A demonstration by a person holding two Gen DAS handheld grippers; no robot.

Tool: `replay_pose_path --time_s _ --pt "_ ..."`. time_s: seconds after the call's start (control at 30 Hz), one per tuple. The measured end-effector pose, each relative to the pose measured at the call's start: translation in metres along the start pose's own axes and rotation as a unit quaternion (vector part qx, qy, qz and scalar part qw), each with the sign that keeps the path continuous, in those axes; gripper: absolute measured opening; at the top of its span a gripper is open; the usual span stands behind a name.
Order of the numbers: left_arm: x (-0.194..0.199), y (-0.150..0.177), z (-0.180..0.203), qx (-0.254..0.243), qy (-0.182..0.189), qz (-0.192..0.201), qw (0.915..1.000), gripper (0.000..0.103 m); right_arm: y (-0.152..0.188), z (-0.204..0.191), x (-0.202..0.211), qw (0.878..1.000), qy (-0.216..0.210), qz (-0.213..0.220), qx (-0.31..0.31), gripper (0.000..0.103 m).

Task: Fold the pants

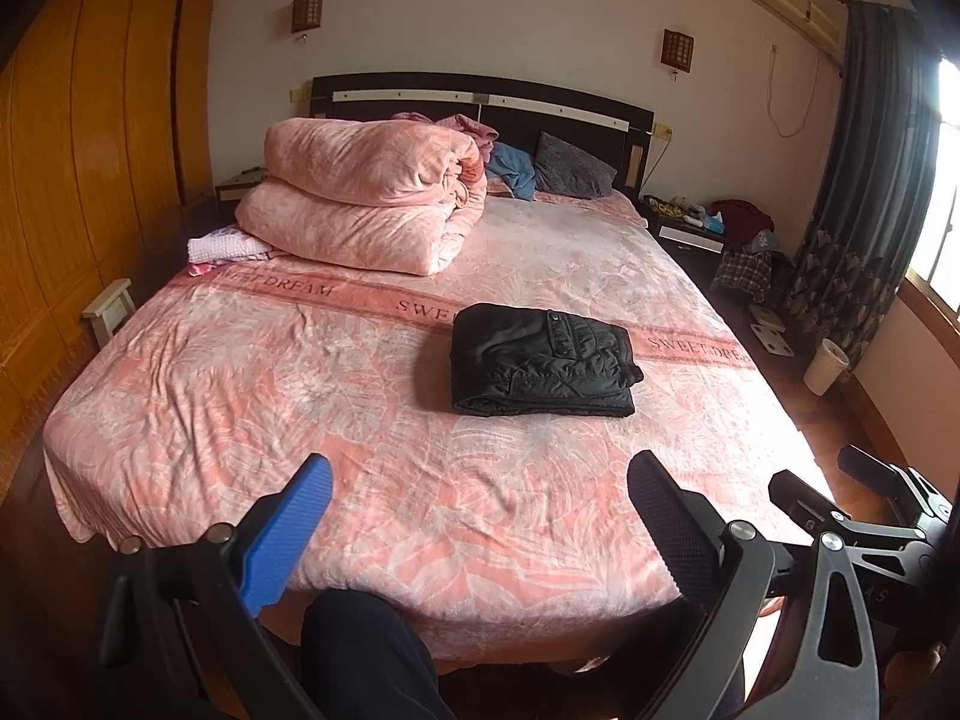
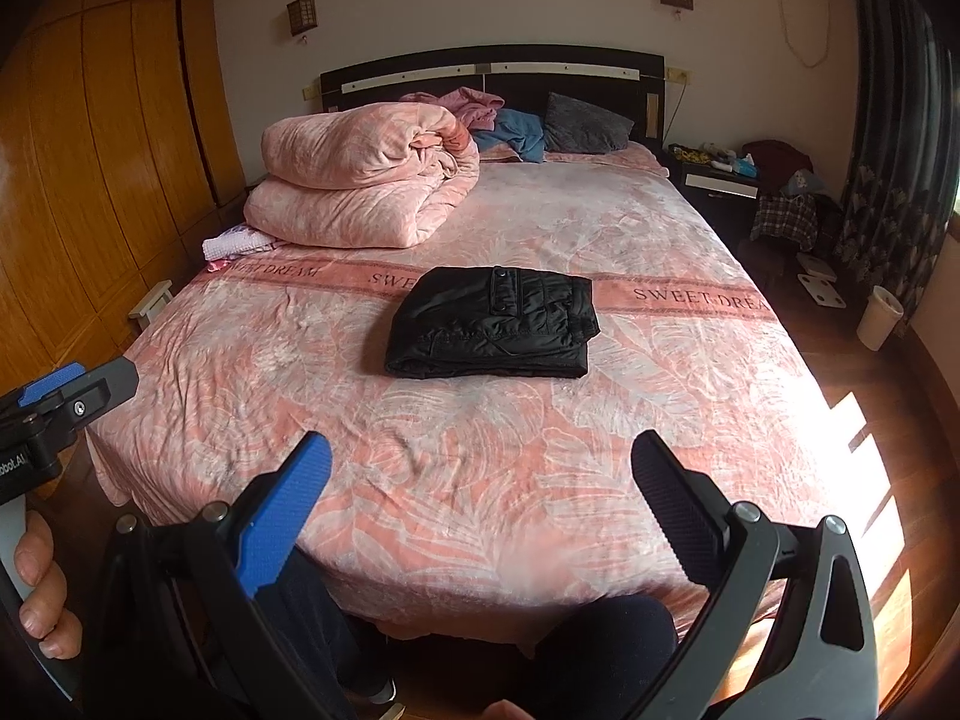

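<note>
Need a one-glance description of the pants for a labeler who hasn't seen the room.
On the pink bed, find the band printed SWEET DREAM across its middle. The pants lie on it, folded into a flat black bundle, the only dark item there; the folded quilt behind is pink.

A rolled pink quilt [image 1: 366,198] sits near a grey pillow [image 1: 573,168] by the dark headboard [image 1: 480,99]

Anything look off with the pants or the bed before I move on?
Nothing stands out. The black pants lie as a compact folded stack on the bed, slightly skewed to the printed stripe. Left gripper and right gripper are open and empty.
</note>
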State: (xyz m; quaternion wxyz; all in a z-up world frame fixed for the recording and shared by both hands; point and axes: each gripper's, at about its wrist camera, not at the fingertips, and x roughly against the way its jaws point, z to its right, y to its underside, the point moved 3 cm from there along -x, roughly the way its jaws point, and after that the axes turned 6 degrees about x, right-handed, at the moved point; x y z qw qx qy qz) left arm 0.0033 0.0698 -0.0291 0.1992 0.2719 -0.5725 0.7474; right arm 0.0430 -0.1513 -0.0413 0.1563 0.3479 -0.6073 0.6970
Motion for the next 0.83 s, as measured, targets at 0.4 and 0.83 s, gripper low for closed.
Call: replay_pose_path --time_s 0.4,0.83 --pt "0.0013 0.0000 -0.0020 0.000 -0.001 0.005 1.0000 0.099 -0.0027 0.0056 0.0022 1.000 0.004 0.008 -0.002 0.100" --pt "-0.0017 0.0045 -0.0045 0.002 -0.005 -0.014 0.9999 0.099 -0.0026 0.0071 0.0034 1.000 0.005 0.007 -0.004 0.100"
